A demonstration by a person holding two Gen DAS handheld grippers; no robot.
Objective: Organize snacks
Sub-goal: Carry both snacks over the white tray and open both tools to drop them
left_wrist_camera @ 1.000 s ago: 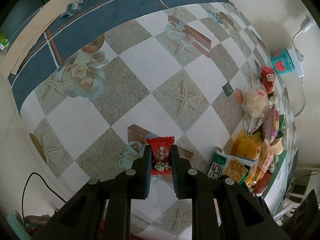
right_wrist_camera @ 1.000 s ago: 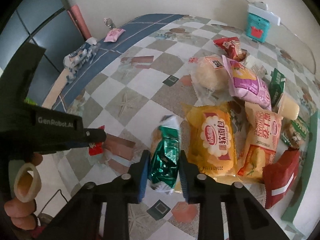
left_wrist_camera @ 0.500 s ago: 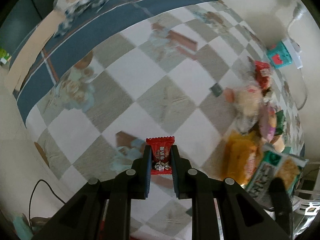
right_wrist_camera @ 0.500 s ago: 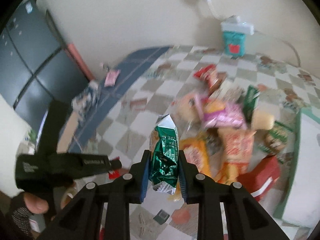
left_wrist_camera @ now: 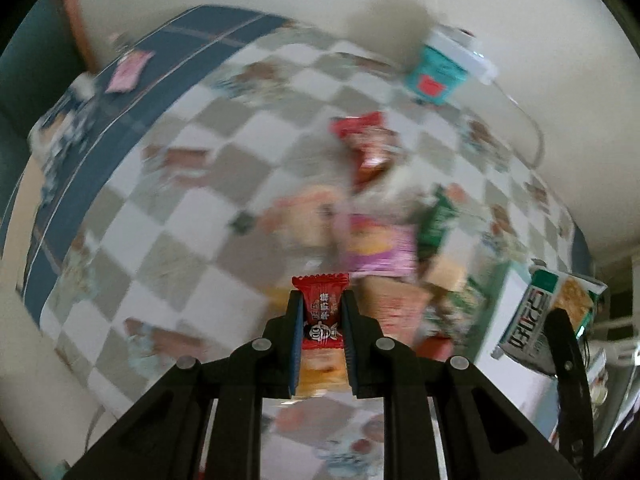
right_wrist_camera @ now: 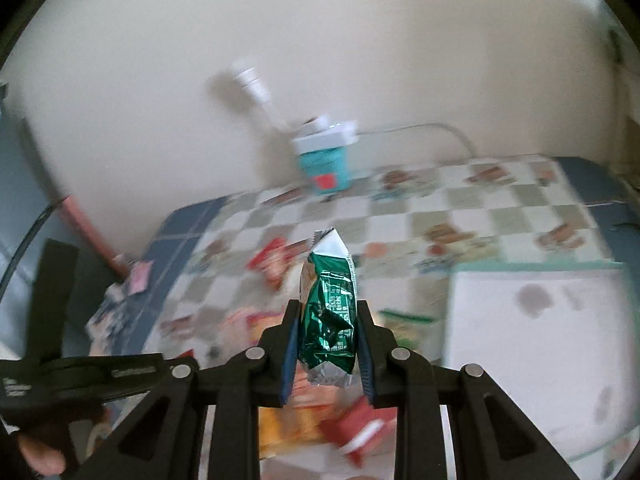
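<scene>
Lettering on the red candy (left_wrist_camera: 320,305) is too blurred for me to read; my left gripper (left_wrist_camera: 320,320) pinches it above the checked tablecloth (left_wrist_camera: 180,216). My right gripper (right_wrist_camera: 327,332) clamps a green foil snack (right_wrist_camera: 330,312), print illegible. Only the right view shows open tablecloth running to its blue border beyond the teal box (right_wrist_camera: 325,164).

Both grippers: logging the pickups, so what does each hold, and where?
Left gripper: red candy, pinched mid-wrapper. Right gripper: green packet, gripped at its lower half.
</scene>
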